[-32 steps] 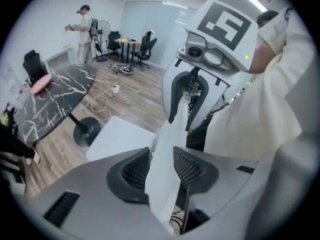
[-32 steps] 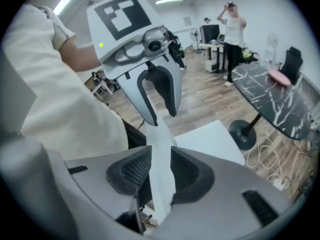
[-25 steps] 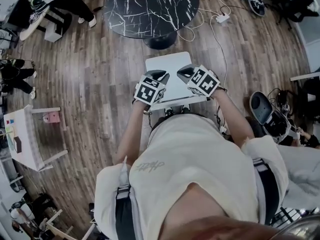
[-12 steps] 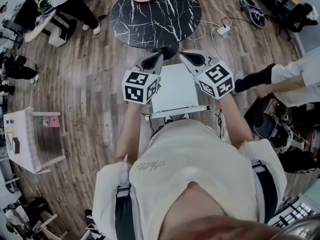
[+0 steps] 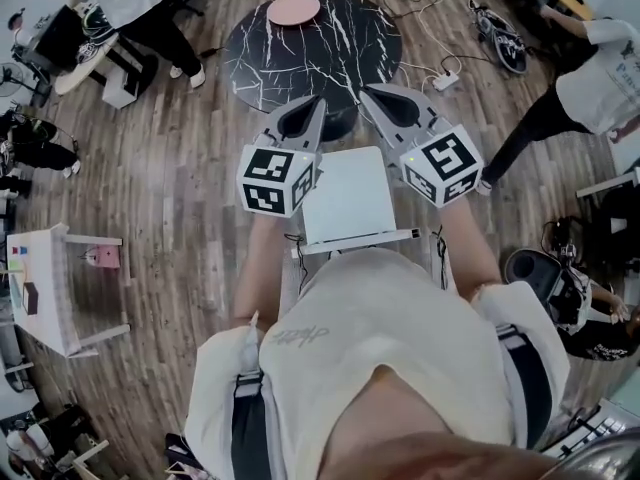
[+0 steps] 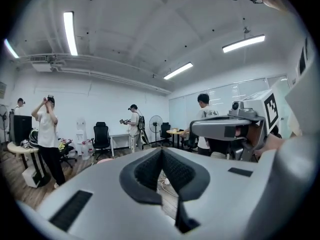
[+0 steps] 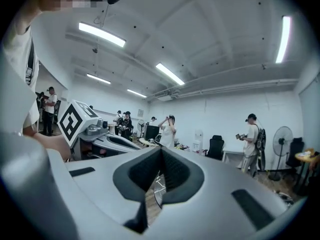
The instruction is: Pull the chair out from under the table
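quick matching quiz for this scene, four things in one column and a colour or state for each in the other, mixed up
Things:
1. round table
2. plate
3. chair
4. left gripper

Colour or state:
a. pink
b. shut, nothing held
c. white
d. black with white veins

Pairs: 1-d, 2-a, 3-c, 4-b

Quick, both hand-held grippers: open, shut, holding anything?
Left hand-held gripper: closed, holding nothing.
Right hand-held gripper: closed, holding nothing.
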`<state>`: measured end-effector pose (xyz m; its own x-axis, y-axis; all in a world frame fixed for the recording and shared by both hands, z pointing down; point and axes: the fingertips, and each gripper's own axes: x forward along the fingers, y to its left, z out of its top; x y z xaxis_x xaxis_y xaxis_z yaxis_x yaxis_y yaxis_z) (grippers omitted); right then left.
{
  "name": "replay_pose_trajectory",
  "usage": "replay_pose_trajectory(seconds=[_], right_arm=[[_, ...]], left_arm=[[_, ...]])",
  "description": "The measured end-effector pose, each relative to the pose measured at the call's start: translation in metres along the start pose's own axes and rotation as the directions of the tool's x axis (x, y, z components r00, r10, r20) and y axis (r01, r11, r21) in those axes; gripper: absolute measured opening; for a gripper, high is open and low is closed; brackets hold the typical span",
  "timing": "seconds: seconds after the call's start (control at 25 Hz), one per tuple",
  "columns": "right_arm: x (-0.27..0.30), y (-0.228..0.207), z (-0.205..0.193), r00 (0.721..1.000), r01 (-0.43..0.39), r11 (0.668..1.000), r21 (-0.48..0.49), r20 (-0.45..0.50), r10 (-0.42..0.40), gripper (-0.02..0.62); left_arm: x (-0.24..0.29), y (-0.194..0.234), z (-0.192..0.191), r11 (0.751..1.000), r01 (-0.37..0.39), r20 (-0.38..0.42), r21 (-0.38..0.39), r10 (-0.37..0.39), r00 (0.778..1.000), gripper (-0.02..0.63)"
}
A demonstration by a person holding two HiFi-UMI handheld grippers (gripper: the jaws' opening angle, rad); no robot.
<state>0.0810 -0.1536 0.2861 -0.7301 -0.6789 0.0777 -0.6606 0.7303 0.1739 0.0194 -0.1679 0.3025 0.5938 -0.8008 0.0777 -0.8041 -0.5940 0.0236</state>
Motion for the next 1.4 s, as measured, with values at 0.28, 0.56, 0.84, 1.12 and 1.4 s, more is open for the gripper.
replay_pose_trajectory(seconds=[0.28, 0.56, 0.84, 1.12, 1.4], right_arm=[[0.001, -0.009, 0.010, 1.000, -0.005, 1.000, 0.009, 0.029, 0.005, 0.005], [-0.012, -0.029, 0.011, 0.991, 0.096, 0.995, 0.003, 0.090, -0.095, 0.005], [-0.017, -0.026, 0.001, 0.993, 0.104, 0.995, 0.002, 0.054, -0.104, 0.005], [-0.027, -0.018, -0.015, 0.995, 0.098, 0.995, 0.004, 0.020, -0.098, 0.005], [-0.032, -0.018, -0.018, 0.994, 0.107, 0.994, -0.012, 0.007, -0.107, 0.005]], left_arm=[[-0.003, 0.021, 0.019, 0.997, -0.070, 0.062, 0.010, 0.070, 0.996, 0.018], [-0.012, 0.035, 0.029, 0.984, -0.175, 0.129, 0.039, 0.169, 0.977, 0.018], [-0.013, 0.031, 0.016, 0.987, -0.162, 0.103, 0.023, 0.159, 0.982, 0.018], [-0.009, 0.015, 0.007, 0.991, -0.134, 0.098, 0.017, 0.132, 0.986, 0.018], [-0.012, 0.012, 0.003, 0.992, -0.125, 0.088, 0.023, 0.123, 0.989, 0.018]])
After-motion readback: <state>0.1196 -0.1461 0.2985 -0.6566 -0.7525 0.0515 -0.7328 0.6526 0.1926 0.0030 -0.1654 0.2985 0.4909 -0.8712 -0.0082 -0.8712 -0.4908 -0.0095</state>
